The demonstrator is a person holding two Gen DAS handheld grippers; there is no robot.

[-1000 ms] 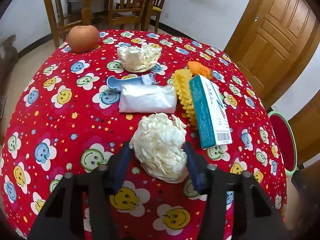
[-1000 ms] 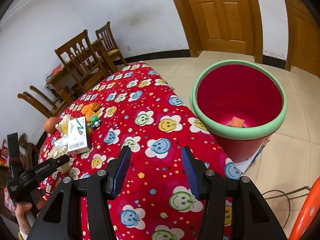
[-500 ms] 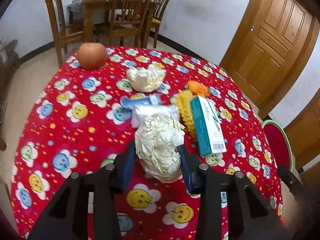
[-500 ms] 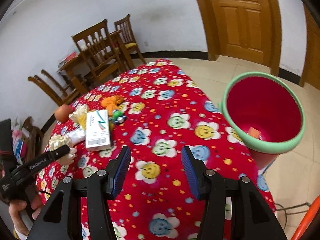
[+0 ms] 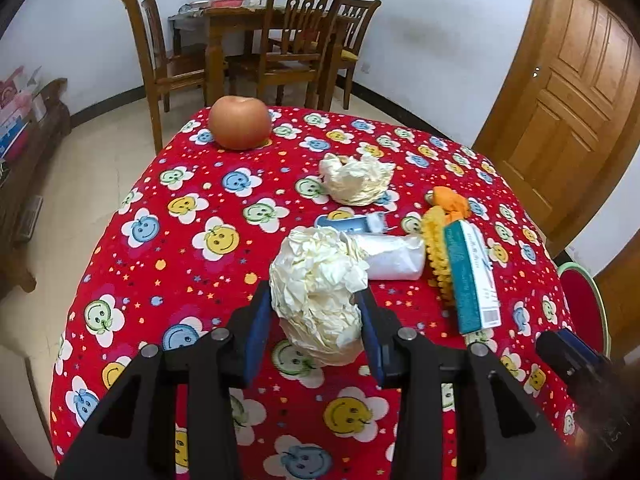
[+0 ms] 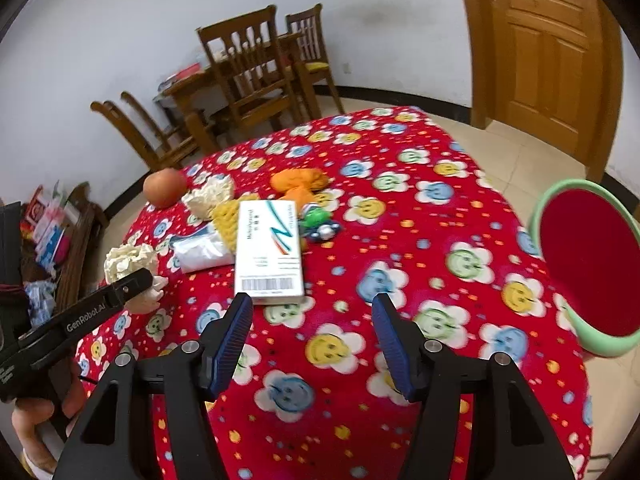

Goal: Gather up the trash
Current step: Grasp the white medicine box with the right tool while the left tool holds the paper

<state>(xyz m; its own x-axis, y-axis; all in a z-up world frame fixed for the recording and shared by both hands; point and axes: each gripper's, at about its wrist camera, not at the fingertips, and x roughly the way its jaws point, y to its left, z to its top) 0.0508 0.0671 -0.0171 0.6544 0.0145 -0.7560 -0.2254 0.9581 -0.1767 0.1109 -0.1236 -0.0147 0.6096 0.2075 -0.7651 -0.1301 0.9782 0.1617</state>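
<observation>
My left gripper is shut on a crumpled cream paper ball and holds it just above the red smiley tablecloth. The ball also shows in the right wrist view, with the left gripper around it. A second crumpled paper lies farther back. My right gripper is open and empty, just in front of a teal-and-white box. The red bin with a green rim stands on the floor at the right of the table.
An apple, an orange cloth, a yellow brush, a white plastic packet, a blue item and a green toy lie on the table. Wooden chairs and a door are behind.
My left gripper closed on the paper ball and lifted it a little. My right gripper swung left from the bin toward the box.
</observation>
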